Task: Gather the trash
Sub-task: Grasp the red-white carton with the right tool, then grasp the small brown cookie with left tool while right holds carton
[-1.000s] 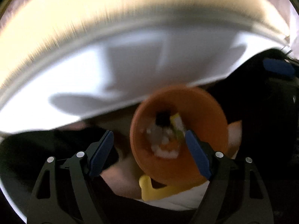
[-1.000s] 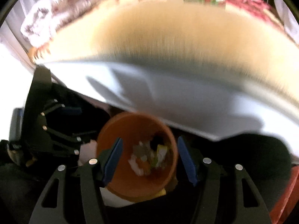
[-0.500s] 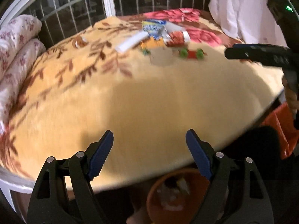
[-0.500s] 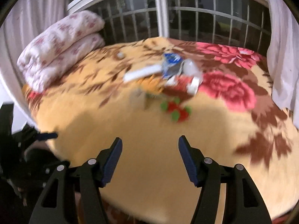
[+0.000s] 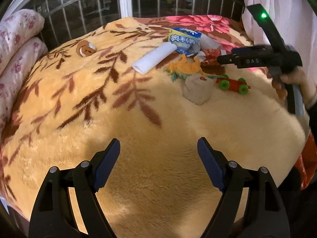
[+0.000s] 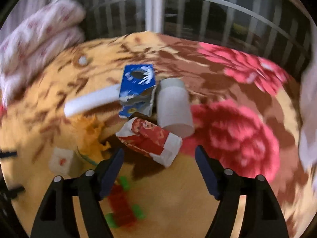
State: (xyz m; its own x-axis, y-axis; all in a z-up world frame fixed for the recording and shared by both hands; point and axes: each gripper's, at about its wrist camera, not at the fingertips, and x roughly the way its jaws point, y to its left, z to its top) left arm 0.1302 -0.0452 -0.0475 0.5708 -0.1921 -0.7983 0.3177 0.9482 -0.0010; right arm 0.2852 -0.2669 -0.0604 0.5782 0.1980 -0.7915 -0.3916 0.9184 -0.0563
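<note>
Trash lies on a floral blanket (image 5: 138, 138): a torn blue packet (image 5: 185, 40) (image 6: 136, 89), a white roll (image 5: 154, 57) (image 6: 91, 100), a grey cardboard tube (image 6: 174, 109) and a red-and-white wrapper (image 6: 152, 138). My right gripper (image 6: 159, 164) is open and empty, just short of the red wrapper; its body shows in the left wrist view (image 5: 257, 59). My left gripper (image 5: 158, 158) is open and empty over bare blanket, well short of the pile.
An orange toy dinosaur (image 5: 186, 67) (image 6: 93, 136), a red toy car with green wheels (image 5: 233, 83) (image 6: 122, 208), a beige cube (image 5: 197, 89) (image 6: 61, 160) and a small brown ring (image 5: 86, 47) lie nearby. Folded quilts (image 5: 17, 45) and window bars (image 5: 126, 0) stand behind.
Both grippers have swung up from the orange bin below the bed to face the blanket. The right gripper has moved in close over the pile.
</note>
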